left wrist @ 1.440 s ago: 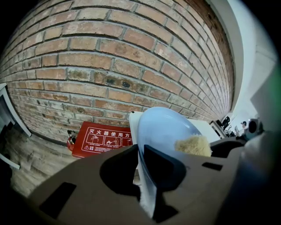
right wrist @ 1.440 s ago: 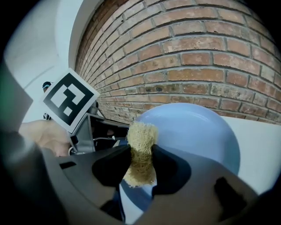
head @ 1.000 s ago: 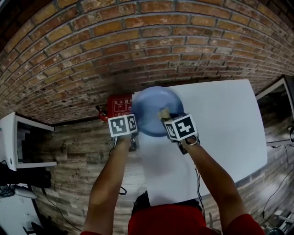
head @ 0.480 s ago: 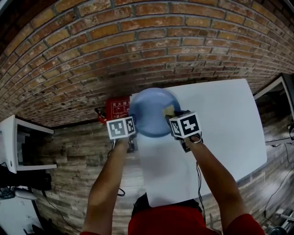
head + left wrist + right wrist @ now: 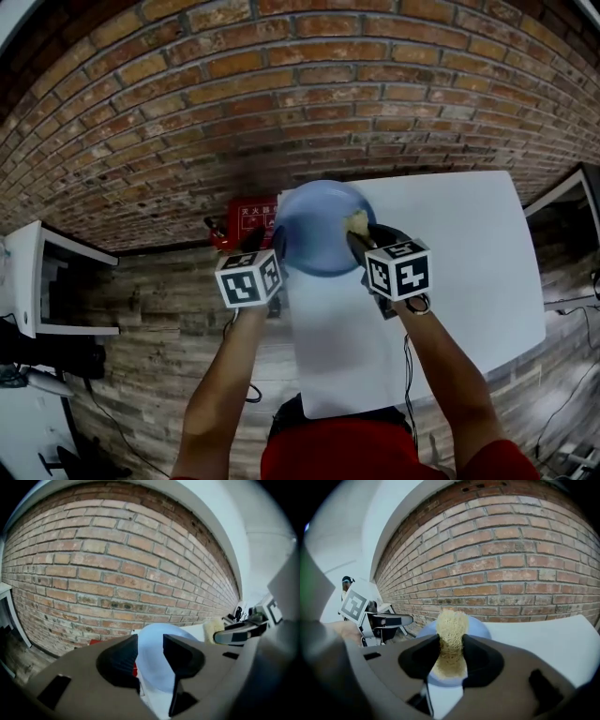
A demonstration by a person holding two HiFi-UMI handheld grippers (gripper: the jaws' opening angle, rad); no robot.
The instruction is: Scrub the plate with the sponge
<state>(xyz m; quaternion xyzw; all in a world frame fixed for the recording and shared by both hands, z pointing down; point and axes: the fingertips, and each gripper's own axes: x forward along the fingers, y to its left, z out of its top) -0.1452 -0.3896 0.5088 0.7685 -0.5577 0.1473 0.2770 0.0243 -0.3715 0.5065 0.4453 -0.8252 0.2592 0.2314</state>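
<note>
A round blue plate [image 5: 319, 230] lies at the far left corner of the white table [image 5: 450, 253], by the brick wall. My left gripper [image 5: 266, 246] sits at the plate's left rim. Its jaws are opening, and in the left gripper view the plate [image 5: 151, 667] shows in the gap of the left gripper [image 5: 150, 641] with no pad pressing on it. My right gripper [image 5: 362, 239] is shut on a yellow sponge [image 5: 356, 222] over the plate's right rim. In the right gripper view the sponge [image 5: 451, 625] stands pinched in the right gripper [image 5: 451, 643], above the plate [image 5: 480, 627].
A red box [image 5: 246, 217] stands on the wooden floor just left of the table's corner. The brick wall [image 5: 281, 103] runs right behind the plate. A white shelf unit [image 5: 37, 281] stands at the far left. The table extends to the right and toward me.
The left gripper's jaws have parted and it has drawn back a little toward me, off the plate's left rim. The right gripper and sponge have shifted slightly right.
</note>
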